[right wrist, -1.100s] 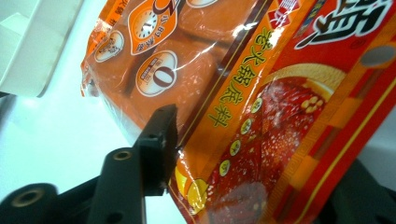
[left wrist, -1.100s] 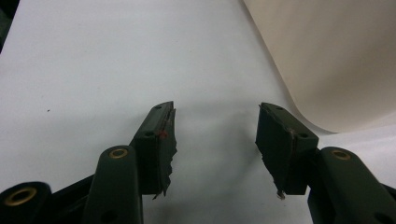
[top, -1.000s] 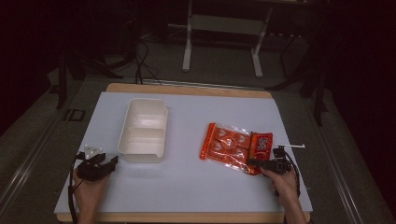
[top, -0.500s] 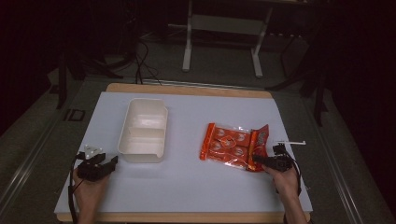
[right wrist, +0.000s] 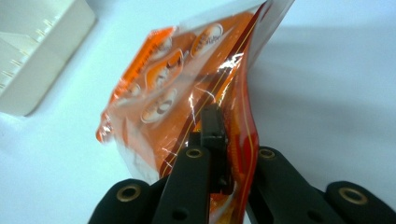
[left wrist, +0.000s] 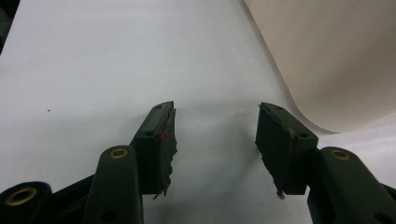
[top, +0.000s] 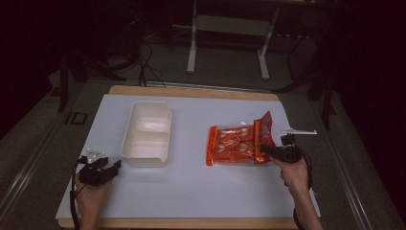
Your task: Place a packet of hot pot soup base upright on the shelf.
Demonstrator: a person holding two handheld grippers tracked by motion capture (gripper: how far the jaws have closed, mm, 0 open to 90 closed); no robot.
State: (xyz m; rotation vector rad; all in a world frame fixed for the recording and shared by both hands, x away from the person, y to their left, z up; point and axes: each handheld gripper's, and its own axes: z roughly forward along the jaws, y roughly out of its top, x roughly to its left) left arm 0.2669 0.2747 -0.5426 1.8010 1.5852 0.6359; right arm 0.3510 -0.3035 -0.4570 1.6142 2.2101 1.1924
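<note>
pinching the orange snack bag [top: 235, 143] by its near edge, right gripper [top: 265, 149] clamped, bag tilted off the table [top: 191, 191]

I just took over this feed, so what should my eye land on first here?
The orange snack bag, right of the table's middle, stands out: the right gripper is shut on its near-right end, lifting that end off the white table. Left of it sits an empty cream two-compartment container, with the left gripper open beside its near corner.

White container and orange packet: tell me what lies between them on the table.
Nothing: in the high view, only bare white table surface separates the white container from the orange packet.
</note>
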